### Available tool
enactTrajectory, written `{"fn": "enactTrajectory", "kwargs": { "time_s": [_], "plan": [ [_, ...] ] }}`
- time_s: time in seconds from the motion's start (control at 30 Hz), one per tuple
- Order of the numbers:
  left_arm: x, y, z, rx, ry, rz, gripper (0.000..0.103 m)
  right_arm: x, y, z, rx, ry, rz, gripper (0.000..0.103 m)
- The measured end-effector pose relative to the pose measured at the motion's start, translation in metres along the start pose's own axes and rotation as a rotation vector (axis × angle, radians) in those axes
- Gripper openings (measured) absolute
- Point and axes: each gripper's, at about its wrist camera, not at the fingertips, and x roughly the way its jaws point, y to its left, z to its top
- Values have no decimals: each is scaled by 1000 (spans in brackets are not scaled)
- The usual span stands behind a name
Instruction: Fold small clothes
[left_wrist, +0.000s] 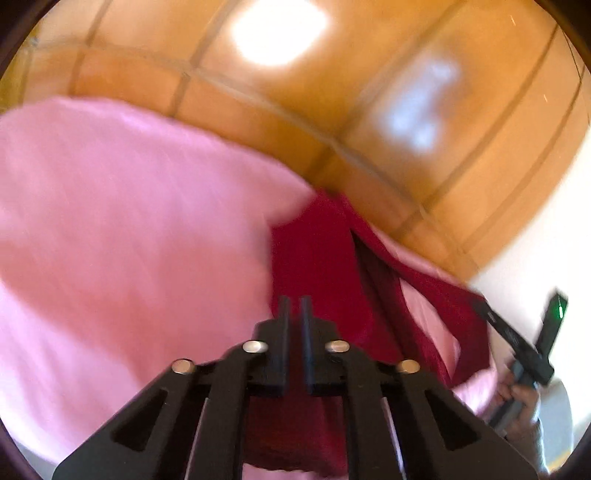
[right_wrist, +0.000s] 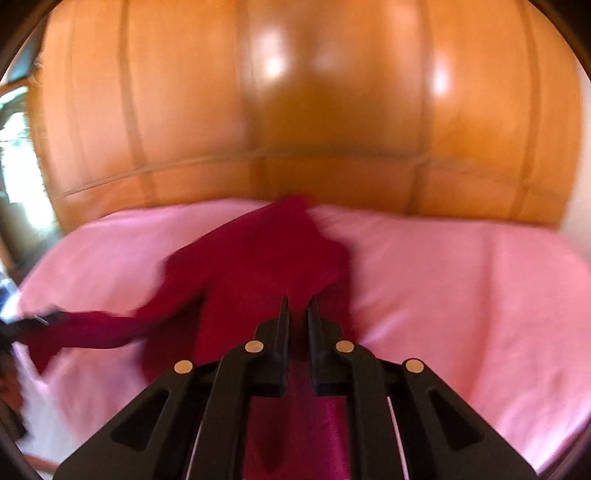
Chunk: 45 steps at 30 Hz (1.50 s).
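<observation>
The dark red garment (right_wrist: 258, 266) is lifted off the pink sheet (right_wrist: 461, 280), stretched between my two grippers with its far end trailing on the sheet near the tan leather headboard (right_wrist: 295, 110). In the right wrist view my right gripper (right_wrist: 299, 301) has its jaws drawn close together with red cloth running up between them, so I read it as clamped on the garment. In the left wrist view my left gripper (left_wrist: 294, 300) is likewise pinched nearly closed, with the garment (left_wrist: 317, 258) hanging beneath and ahead of it; the blur keeps me from seeing the exact pinch point. At that view's right edge the other gripper's fingers hold a corner of the cloth, a hand (left_wrist: 524, 398) on its handle. Both views are motion-blurred.
</observation>
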Motion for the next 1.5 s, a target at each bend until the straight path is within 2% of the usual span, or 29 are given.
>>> {"fn": "enactTrajectory", "kwargs": {
  "time_s": [0.07, 0.13, 0.23, 0.3, 0.33, 0.37, 0.4, 0.43, 0.47, 0.5, 0.57, 0.63, 0.73, 0.87, 0.9, 0.93, 0.97, 1.0, 1.03, 1.1, 1.13, 1.3, 1.4, 1.5],
  "plan": [
    [0, 10, 26, -7, -53, 21, 0, 11, -35, 15, 21, -7, -97, 7],
    [7, 16, 51, 23, -97, 98, 0, 28, -62, 24, 41, 8, -184, 7],
    [22, 32, 83, -7, -95, 180, 0, 61, -112, 32, 106, 61, -297, 7],
    [30, 29, 90, 9, -87, 171, 0, 78, -139, 35, 136, 99, -356, 7],
    [33, 25, 88, 22, -81, 173, 4, 93, -155, 34, 160, 128, -392, 7],
    [35, 22, 84, 34, -59, 162, 32, 106, -165, 33, 176, 151, -415, 7],
    [41, 18, 78, 34, -41, 141, 71, 114, -176, 30, 190, 174, -435, 7],
    [43, 14, 68, 24, -47, 94, 80, 129, -189, 26, 203, 208, -465, 7],
    [46, 10, 59, 36, -34, 72, 81, 136, -195, 24, 208, 227, -480, 7],
    [51, 4, 51, 56, -5, 66, 81, 147, -201, 22, 218, 250, -496, 7],
    [66, -10, 28, 117, 64, 73, 81, 163, -217, 13, 267, 297, -511, 15],
    [74, -27, -3, 213, 133, 72, 81, 166, -227, 9, 298, 295, -521, 49],
    [77, -49, -52, 369, 219, 81, 81, 152, -223, 5, 313, 255, -524, 72],
    [78, -61, -99, 453, 346, 30, 81, 124, -201, -2, 298, 206, -464, 85],
    [78, -63, -108, 473, 362, 35, 81, 116, -192, -5, 286, 195, -447, 85],
    [80, -65, -118, 522, 359, 85, 80, 118, -183, -6, 276, 188, -436, 85],
    [85, -64, -124, 565, 361, 132, 68, 111, -175, -7, 268, 179, -422, 87],
    [90, -62, -128, 584, 376, 155, 47, 107, -167, -9, 264, 172, -405, 89],
    [95, -55, -126, 562, 390, 161, 43, 102, -157, -13, 259, 169, -378, 89],
    [90, -39, -107, 455, 375, 105, 20, 95, -140, -19, 246, 174, -337, 89],
    [87, -29, -94, 396, 363, 87, 16, 92, -130, -22, 238, 178, -315, 89],
    [67, 8, -31, 260, 189, 97, 12, 93, -99, -34, 214, 205, -237, 89],
    [57, 43, 19, 122, 59, 104, 12, 93, -79, -48, 196, 222, -215, 89],
    [62, 82, 84, 13, -74, 184, 12, 97, -71, -53, 192, 239, -193, 89]
  ]
}}
